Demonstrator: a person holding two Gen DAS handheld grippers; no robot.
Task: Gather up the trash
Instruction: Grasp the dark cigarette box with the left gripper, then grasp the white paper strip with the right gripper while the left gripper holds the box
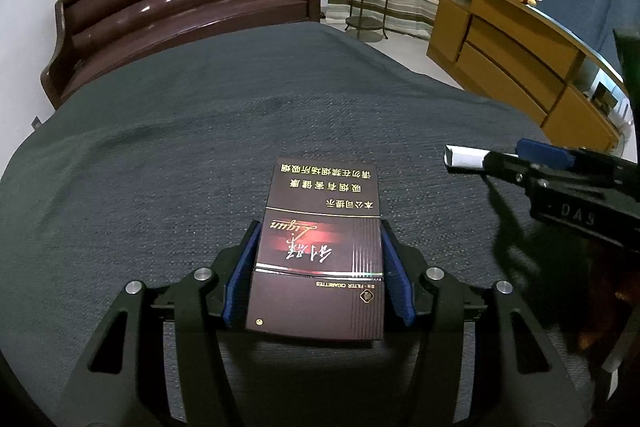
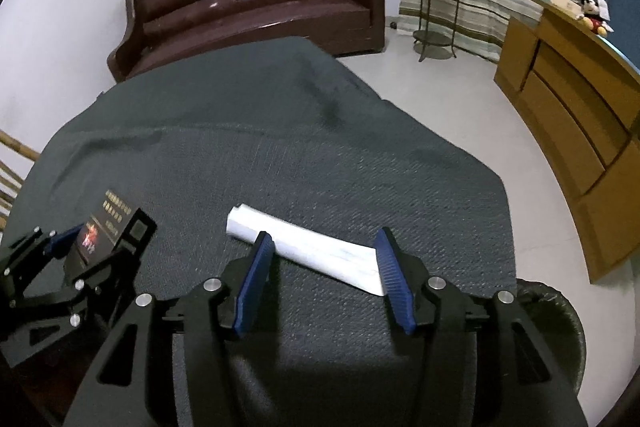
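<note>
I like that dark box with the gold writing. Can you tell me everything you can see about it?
The cigarette pack is a flat, dark maroon box, seemingly cardboard, with gold Chinese writing, a red glowing band and a closed flip lid. It sits between the blue pads of the left gripper, which squeeze its two long sides, over the dark grey cloth.

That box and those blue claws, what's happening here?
A person is tidying trash off a table using two handheld grippers. The left gripper is shut on a dark cigarette box. The right gripper is open, its fingers on either side of a rolled white paper lying on the dark cloth, not yet squeezed. A black bin waits at the table's right edge.
</note>
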